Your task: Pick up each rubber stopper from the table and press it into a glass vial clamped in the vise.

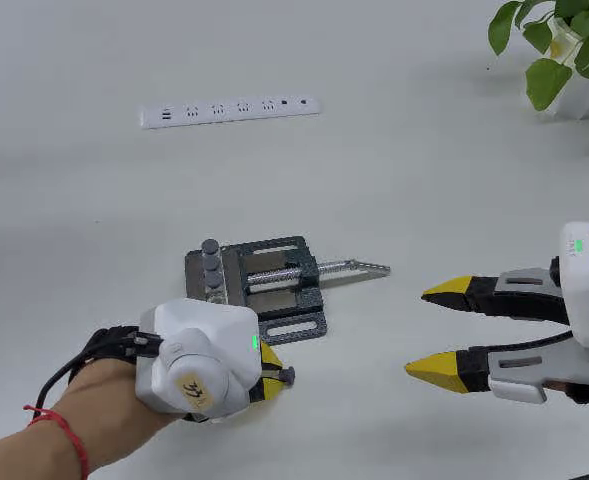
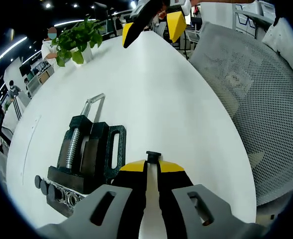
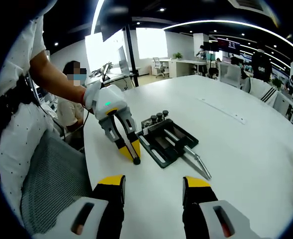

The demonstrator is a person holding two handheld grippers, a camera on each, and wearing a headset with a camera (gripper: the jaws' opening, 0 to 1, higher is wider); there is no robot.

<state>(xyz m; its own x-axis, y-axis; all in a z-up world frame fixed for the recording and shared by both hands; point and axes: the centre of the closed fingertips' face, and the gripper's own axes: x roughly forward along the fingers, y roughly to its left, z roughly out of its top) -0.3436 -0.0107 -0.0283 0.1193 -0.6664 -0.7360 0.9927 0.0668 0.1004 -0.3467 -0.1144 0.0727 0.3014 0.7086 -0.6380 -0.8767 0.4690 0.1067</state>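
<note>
At the lower left of the head view, the left gripper (image 1: 272, 372) has its jaws pinched on a dark rubber stopper (image 1: 287, 375). It sits just below the vise (image 1: 269, 285) at mid-frame, whose left end clamps a row of dark-topped glass vials (image 1: 212, 270). At the right edge, the right gripper (image 1: 436, 330) hangs over the white table (image 1: 424, 180), jaws spread wide and holding nothing.
</note>
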